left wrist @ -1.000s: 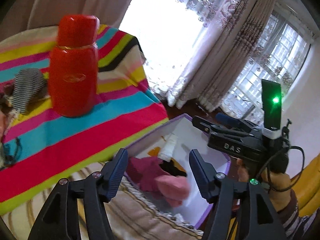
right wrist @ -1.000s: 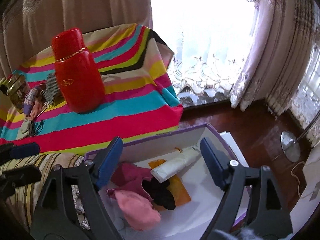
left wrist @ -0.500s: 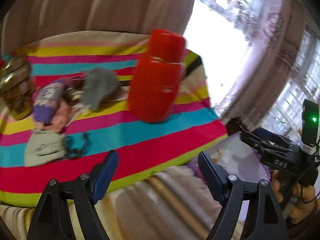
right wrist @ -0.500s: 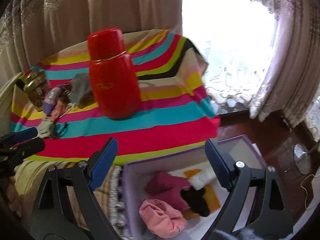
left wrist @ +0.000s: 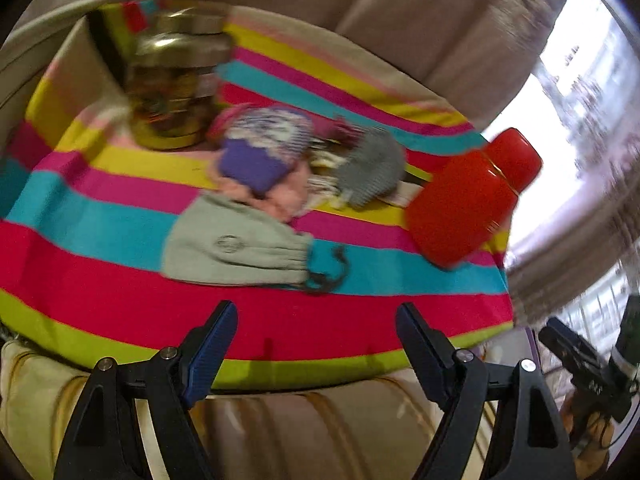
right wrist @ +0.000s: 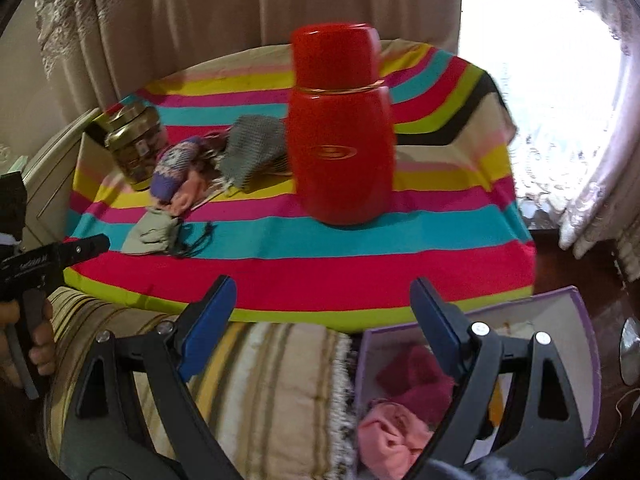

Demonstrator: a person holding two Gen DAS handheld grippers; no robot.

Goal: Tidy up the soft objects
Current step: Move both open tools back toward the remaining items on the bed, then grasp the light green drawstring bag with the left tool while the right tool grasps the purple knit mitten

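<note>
Soft items lie in a heap on the striped cloth (left wrist: 120, 312): a grey-green mitten (left wrist: 236, 240) nearest me, a purple and white knitted one (left wrist: 260, 148) over something pink (left wrist: 282, 198), and a grey striped knit (left wrist: 372, 172). My left gripper (left wrist: 315, 312) is open and hangs over the cloth's near edge, short of the grey-green mitten. My right gripper (right wrist: 321, 286) is also open, over the same edge. Below it to the right stands a purple-rimmed box (right wrist: 576, 300) holding a pink cloth (right wrist: 392, 436) and a maroon one (right wrist: 412, 376).
A tall red flask (right wrist: 340, 152) stands on the cloth right of the heap. A glass jar with a gold lid (left wrist: 172, 92) stands at its left. A striped beige cushion (right wrist: 260, 392) lies under the cloth's edge. Curtains hang behind.
Both views have swung left, from the box to the striped cloth and the heap. The left gripper's jaws stand wider than a second ago. Nothing was picked up.
</note>
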